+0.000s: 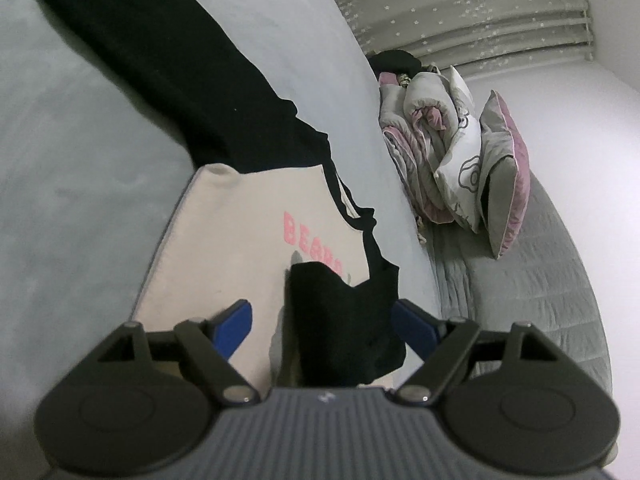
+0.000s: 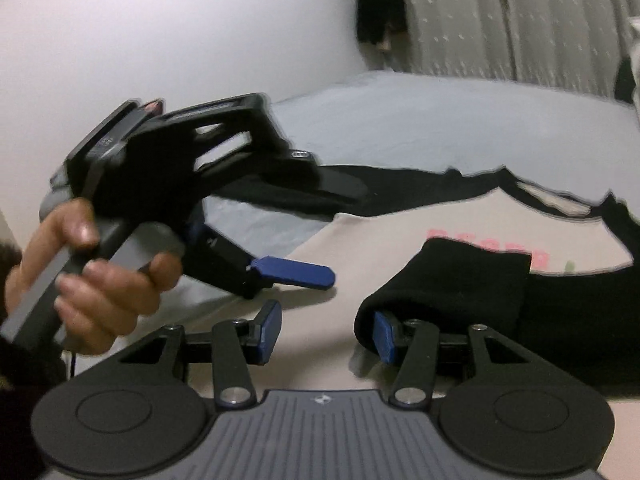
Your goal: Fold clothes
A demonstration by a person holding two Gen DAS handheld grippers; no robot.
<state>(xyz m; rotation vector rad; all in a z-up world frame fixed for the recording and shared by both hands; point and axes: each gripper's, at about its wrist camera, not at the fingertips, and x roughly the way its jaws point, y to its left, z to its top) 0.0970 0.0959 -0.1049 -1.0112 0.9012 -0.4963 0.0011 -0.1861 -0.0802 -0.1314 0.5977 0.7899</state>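
A cream sweatshirt (image 1: 224, 248) with black sleeves and pink lettering lies flat on a pale blue sheet (image 1: 80, 184). One black sleeve (image 1: 344, 320) is folded over its cream body. My left gripper (image 1: 324, 320) hovers open over that sleeve's cuff, and its pads do not press on it. In the right wrist view the sweatshirt (image 2: 320, 236) spreads ahead. There my right gripper (image 2: 326, 334) stands open over cream fabric, its right finger at the edge of the folded sleeve (image 2: 448, 284). A hand (image 2: 92, 280) holds the left gripper at the left, its blue finger (image 2: 296, 272) above the cloth.
Grey and pink pillows and a rolled quilt (image 1: 452, 152) are stacked at the right, on a grey quilted cover (image 1: 540, 288). A star-patterned curtain (image 1: 460, 12) hangs behind. A dark bundle (image 2: 380, 12) sits at the bed's far end by a white wall (image 2: 160, 32).
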